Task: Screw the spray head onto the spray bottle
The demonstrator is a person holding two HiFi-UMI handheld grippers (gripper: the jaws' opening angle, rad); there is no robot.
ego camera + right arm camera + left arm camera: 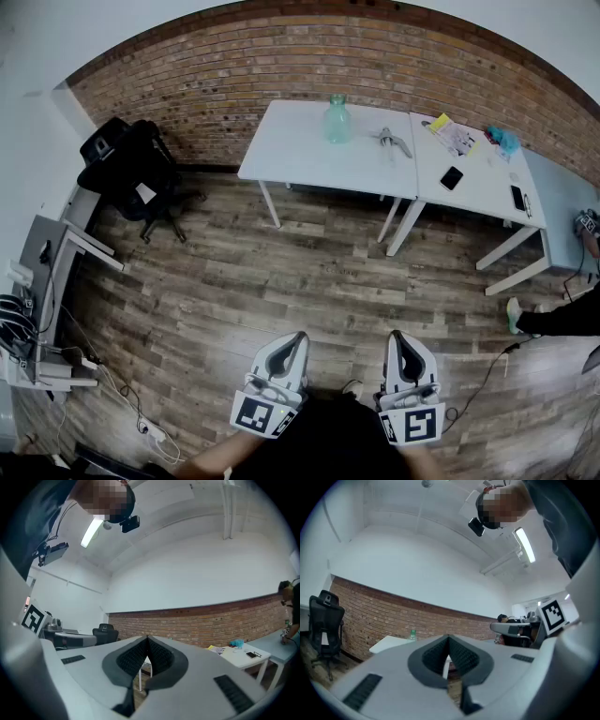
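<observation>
A pale green, see-through spray bottle [337, 120] stands upright on a white desk [291, 155]. The grey spray head [392, 141] lies near it. Well apart from both, the left gripper [298, 337] and right gripper [398, 337] have their fingers closed and empty.

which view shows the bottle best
The head view: the bottle stands whole and upright on the white table, seen from above. The left gripper view shows only its tiny, far-off upper part. In the right gripper view I can't make it out.
</observation>
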